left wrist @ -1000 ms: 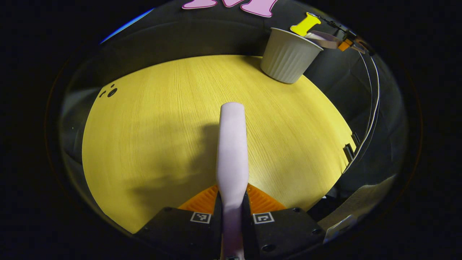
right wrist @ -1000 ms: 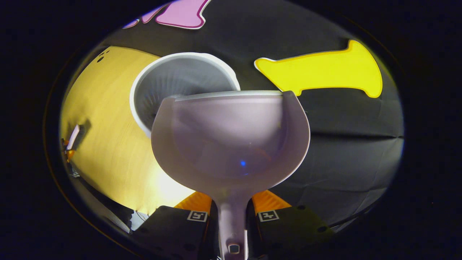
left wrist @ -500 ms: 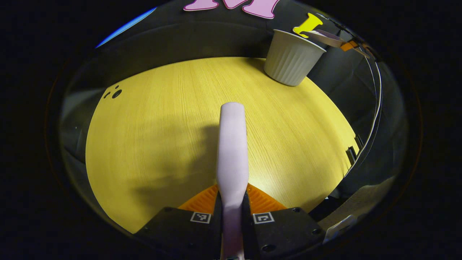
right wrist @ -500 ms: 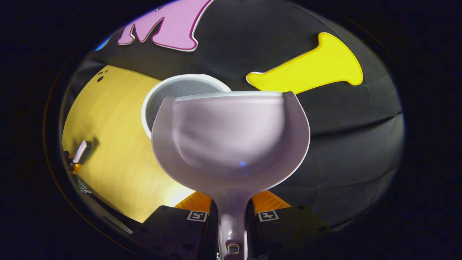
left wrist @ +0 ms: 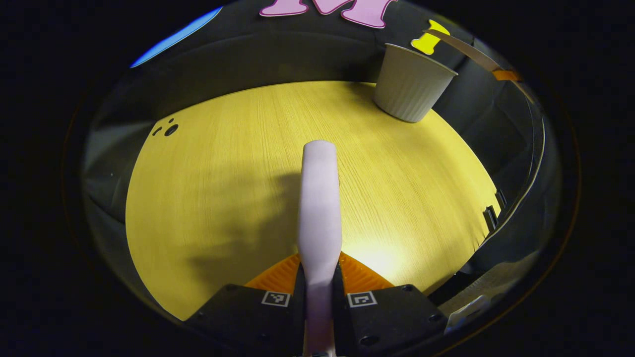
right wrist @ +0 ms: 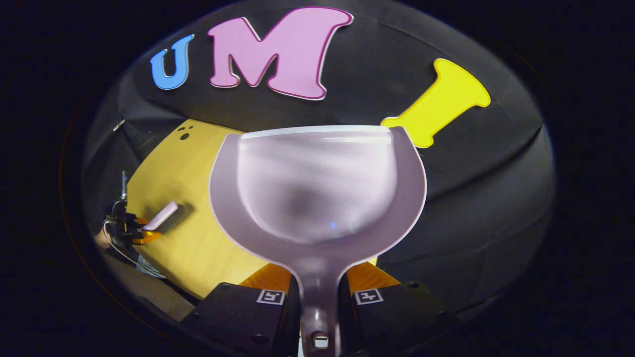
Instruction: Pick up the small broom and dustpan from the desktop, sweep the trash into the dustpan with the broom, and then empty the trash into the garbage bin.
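Note:
My left gripper is shut on the pale lilac broom, which points forward low over the yellow wooden desktop. The white ribbed garbage bin stands at the desk's far right corner. My right gripper is shut on the handle of the lilac dustpan, held level in the air facing the booth wall; its scoop looks bare inside. The dustpan's edge hangs just above and right of the bin. Far left in the right gripper view, the left gripper holds the broom.
Small dark holes mark the desk's far left corner. The black cloth wall rises right behind the bin and the desk. Cables run down past the desk's right edge.
The right gripper has swung the dustpan up and away from over the bin, whose mouth is now hidden behind the scoop. The left gripper and broom have barely shifted.

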A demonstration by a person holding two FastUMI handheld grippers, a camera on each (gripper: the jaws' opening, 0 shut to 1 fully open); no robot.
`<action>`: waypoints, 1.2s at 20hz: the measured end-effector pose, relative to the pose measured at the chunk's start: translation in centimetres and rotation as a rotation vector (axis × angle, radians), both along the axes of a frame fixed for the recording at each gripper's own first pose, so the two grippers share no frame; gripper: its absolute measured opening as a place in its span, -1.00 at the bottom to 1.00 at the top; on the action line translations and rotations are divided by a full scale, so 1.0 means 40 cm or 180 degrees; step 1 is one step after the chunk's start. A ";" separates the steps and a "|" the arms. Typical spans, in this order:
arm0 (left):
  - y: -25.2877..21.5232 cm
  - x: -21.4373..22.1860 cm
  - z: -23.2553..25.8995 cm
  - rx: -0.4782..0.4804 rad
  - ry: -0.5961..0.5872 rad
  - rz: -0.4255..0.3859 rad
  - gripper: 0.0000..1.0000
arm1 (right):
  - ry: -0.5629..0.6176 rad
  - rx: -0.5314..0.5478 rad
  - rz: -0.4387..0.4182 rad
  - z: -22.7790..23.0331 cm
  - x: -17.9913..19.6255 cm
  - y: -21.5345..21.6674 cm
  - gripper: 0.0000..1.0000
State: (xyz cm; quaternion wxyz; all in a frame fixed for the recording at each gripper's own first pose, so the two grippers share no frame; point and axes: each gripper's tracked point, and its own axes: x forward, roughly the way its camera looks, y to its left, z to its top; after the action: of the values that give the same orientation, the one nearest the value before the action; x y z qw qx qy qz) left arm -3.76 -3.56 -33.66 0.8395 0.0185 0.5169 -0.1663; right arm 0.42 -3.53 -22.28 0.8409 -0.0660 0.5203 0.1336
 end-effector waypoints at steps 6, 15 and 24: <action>0.014 0.004 0.002 0.0081 -0.0008 0.0045 -0.44 | 0.0252 0.0279 0.0180 -0.092 -0.199 0.143 -0.29; 0.027 0.007 -0.011 0.0200 -0.0052 0.0059 -0.45 | 0.0662 0.0286 0.0175 -0.369 -0.414 0.276 -0.29; 0.011 0.002 -0.050 0.0388 -0.0076 -0.0032 -0.45 | 0.0977 0.0247 0.0005 -0.559 -0.505 0.311 -0.28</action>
State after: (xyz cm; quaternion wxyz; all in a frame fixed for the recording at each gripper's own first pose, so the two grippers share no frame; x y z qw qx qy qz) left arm -3.68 -3.11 -35.67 0.8421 0.0741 0.5160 -0.1385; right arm -19.78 8.90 -44.62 0.7533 -0.0127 0.6370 0.1628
